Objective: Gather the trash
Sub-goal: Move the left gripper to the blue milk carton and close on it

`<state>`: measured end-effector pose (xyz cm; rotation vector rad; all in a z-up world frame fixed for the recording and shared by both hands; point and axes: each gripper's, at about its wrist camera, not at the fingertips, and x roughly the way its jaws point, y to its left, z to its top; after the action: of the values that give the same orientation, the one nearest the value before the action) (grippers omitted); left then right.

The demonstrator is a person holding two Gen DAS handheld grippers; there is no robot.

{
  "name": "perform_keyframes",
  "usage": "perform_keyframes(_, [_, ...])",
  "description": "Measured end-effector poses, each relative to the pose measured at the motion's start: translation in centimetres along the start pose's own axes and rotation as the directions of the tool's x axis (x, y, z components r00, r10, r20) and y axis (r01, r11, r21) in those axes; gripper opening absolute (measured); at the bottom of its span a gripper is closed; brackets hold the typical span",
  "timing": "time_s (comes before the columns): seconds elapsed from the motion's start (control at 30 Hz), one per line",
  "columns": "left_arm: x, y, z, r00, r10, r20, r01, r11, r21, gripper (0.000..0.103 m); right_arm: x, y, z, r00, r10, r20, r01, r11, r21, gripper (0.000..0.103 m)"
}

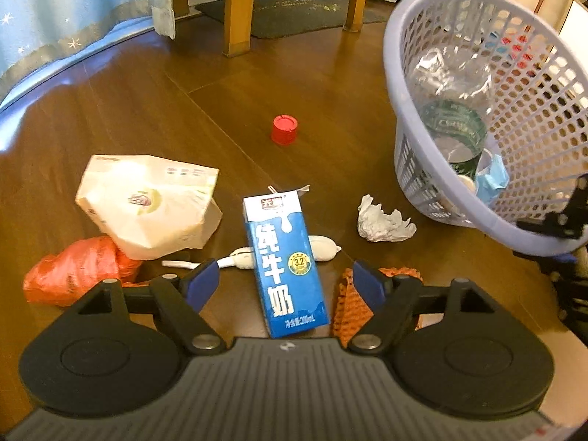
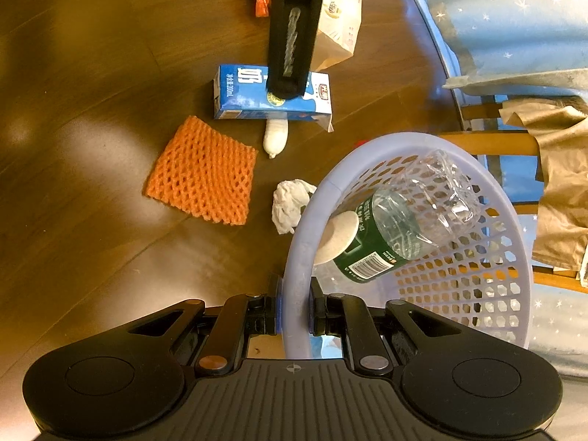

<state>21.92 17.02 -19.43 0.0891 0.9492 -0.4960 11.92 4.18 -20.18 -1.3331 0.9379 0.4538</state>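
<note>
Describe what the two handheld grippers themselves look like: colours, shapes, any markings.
Both match: a grey ribbed body with a small crosshair mark, two round black discs at its sides, black linkage arms with silver pivot pins. The left gripper has blue pads on its fingers; the right gripper shows blue on one pad. No sleeves or cables visible.

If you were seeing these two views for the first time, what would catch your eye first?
The blue milk carton lies on the wooden floor between the open left gripper fingers. To its right, the lavender basket is tilted, its rim clamped by the right gripper, with a crushed plastic bottle inside.
</note>
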Motion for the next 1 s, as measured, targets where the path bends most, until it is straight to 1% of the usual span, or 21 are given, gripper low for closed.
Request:
perform_keyframes(0.33, [3.9,0.1,0.0,0.999,0.018,-0.047,-0.019,1.0,-0.021,0.076,0.2,-0.7,0.2,1.0,-0.006,-0.006,0.007,1.0,0.025,0.009])
perform_keyframes(0.53, [5.3,-0.3,0.3,0.998,0.034,-0.062,-0.035,0.999,-0.022,0.075,0.2,-0.6,0.1,1.0,-0.009,-0.008,0.01,1.0,0.019,0.009])
perform_keyframes(0.67, [6.0,-0.6,0.5,0.997,0.039,-0.072,-0.041,0.999,-0.013,0.07,0.3,-0.6,0.0,1.0,-0.009,-0.01,0.009,1.0,0.019,0.009])
perform_keyframes(0.73, [6.4,-0.7,0.6,0.996,0.04,-0.076,-0.041,0.999,-0.009,0.069,0.3,-0.6,0.0,1.0,-0.007,-0.01,0.008,1.0,0.02,0.009])
perform_keyframes(0.83, [7.0,-0.8,0.7,0.995,0.049,-0.087,-0.049,0.999,0.002,0.063,0.3,-0.6,0.0,1.0,-0.005,-0.011,0.005,1.0,0.022,0.009])
perform_keyframes(0.9, [7.2,-0.8,0.7,0.995,0.051,-0.091,-0.05,0.999,0.006,0.062,0.3,-0.7,0.0,1.0,-0.002,-0.011,0.002,1.0,0.025,0.009])
perform_keyframes(1.0, [7.5,-0.6,0.7,0.993,0.053,-0.103,-0.052,0.999,0.015,0.055,0.4,-0.8,0.1,1.0,0.0,-0.011,0.001,1.0,0.028,0.009])
